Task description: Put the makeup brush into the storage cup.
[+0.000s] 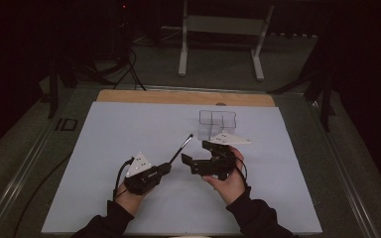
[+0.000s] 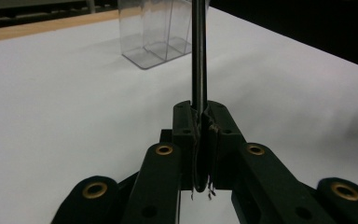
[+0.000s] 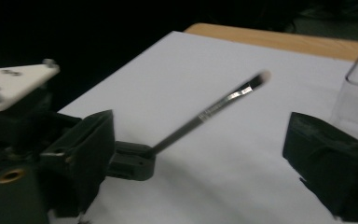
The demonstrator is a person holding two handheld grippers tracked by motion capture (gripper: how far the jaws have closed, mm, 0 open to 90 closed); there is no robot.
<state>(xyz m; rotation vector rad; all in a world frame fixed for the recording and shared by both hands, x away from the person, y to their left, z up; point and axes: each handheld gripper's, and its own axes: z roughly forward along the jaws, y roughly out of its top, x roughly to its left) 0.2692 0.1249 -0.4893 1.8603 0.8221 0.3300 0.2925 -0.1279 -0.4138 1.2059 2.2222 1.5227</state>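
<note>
L gripper point(image 1: 166, 167): jaws clamped on handle end of thin makeup brush point(image 1: 181, 148); brush slants up off white sheet point(image 1: 129, 124), tip toward clear divided container point(image 1: 217, 122). R gripper point(image 1: 193, 162): jaws wide apart, nothing btwn them, just beside brush, facing L gripper.

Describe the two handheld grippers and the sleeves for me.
Both the left gripper and right gripper are black, each topped by a pale three-cornered plate; the left's links carry brass-ringed holes. A black cable trails from the left. Sleeves are dark.
</note>
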